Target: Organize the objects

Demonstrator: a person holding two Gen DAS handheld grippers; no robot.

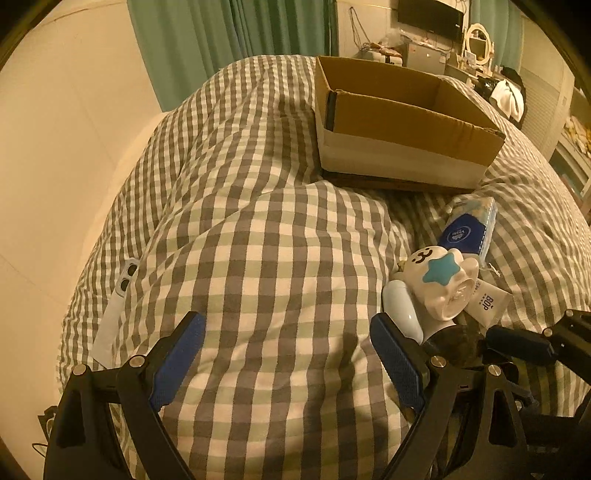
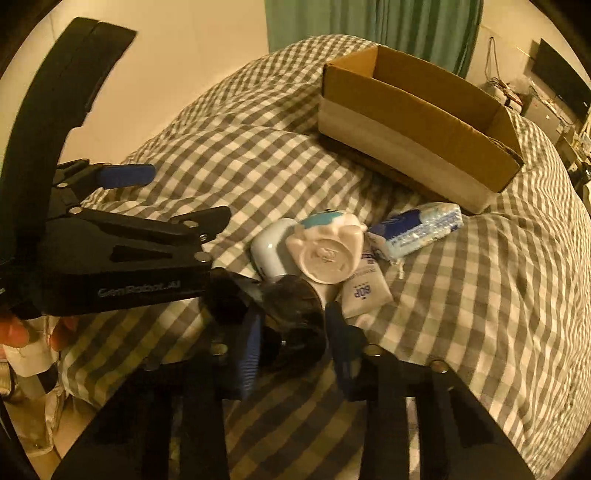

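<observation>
An open cardboard box (image 1: 402, 122) sits on the checked bedspread; it also shows in the right wrist view (image 2: 417, 122). In front of it lies a pile: a white mug with a teal star (image 1: 441, 282) on its side, a blue tissue pack (image 1: 467, 230), a white BOP sachet (image 1: 487, 301) and a pale rounded object (image 1: 400, 306). My left gripper (image 1: 288, 363) is open and empty over the bedspread, left of the pile. My right gripper (image 2: 293, 345) is closed on a dark round object (image 2: 295, 306) at the pile's near edge, beside the mug (image 2: 325, 251).
A white remote-like strip (image 1: 116, 306) lies at the bed's left edge by the cream wall. Green curtains (image 1: 229, 40) hang behind the bed. A TV and cluttered desk (image 1: 432, 33) stand at the far right. The left gripper's body (image 2: 110, 251) crosses the right wrist view.
</observation>
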